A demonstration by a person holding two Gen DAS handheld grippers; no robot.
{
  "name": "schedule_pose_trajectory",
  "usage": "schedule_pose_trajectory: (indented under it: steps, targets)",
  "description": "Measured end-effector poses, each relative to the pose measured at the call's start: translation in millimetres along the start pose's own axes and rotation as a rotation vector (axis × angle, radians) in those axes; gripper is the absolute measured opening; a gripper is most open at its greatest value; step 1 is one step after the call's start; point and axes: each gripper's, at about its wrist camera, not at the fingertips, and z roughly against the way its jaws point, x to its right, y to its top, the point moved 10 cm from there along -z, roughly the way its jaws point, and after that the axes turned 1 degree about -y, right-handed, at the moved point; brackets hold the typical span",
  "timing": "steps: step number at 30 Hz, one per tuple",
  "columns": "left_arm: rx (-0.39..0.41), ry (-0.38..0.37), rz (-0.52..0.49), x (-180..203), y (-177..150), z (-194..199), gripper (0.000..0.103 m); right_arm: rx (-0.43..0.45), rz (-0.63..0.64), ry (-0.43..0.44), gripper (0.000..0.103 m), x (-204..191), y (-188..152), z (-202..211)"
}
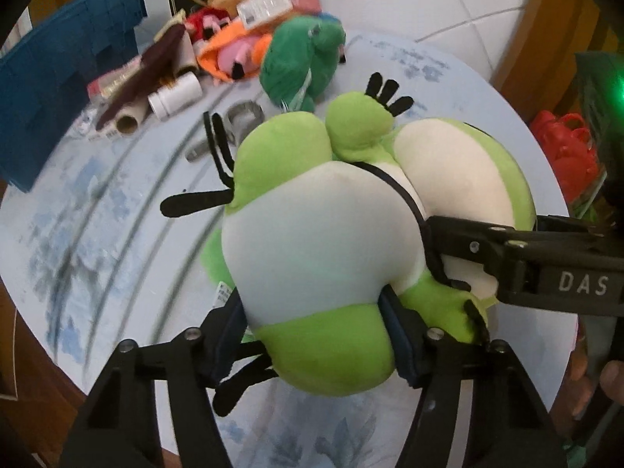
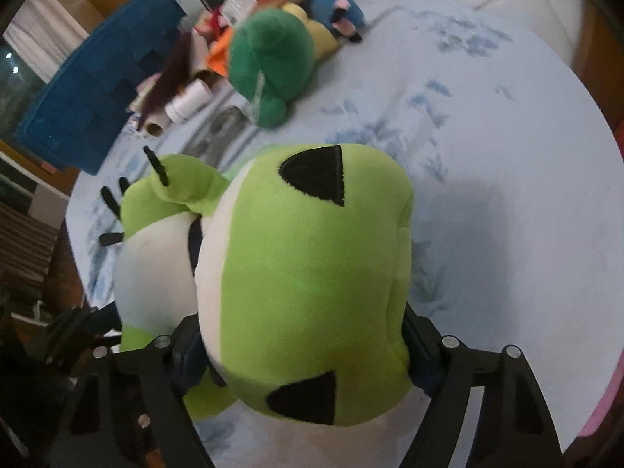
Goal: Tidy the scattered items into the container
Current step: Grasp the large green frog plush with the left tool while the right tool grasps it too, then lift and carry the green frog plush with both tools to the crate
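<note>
Clearly soft and light, the green frog plush (image 1: 312, 265) bulges between the left gripper (image 1: 316, 335) clamped on its body above the table (image 1: 97, 234); the right wrist view shows the right gripper (image 2: 300, 351) squeezing its head, blue container (image 2: 97, 89) well beyond.

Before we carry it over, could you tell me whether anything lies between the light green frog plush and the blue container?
Yes. The frog plush, gripped by both the left gripper and right gripper, faces clutter before the blue container: a white bottle, cardboard tubes and metal rings.
</note>
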Motion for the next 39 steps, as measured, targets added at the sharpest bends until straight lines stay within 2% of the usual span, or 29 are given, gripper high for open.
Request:
schedule_pose_trajectory:
  steps: [7,16,27,32,39]
  targets:
    - [0.118,0.038,0.013,-31,40,56,0.064,0.102,0.075,0.026,0.08,-50,39,41]
    - [0.234,0.088,0.05,-112,78,114,0.064,0.198,0.188,0.049,0.08,-147,92,67]
    - [0.351,0.106,0.027,-268,123,182,0.064,0.312,0.239,0.068,0.08,-309,149,70]
    - [0.404,0.12,0.01,-322,150,214,0.064,0.373,0.247,0.072,0.08,-379,181,79]
    - [0.511,0.163,0.052,-399,205,258,0.064,0.455,0.336,0.093,0.08,-464,246,94]
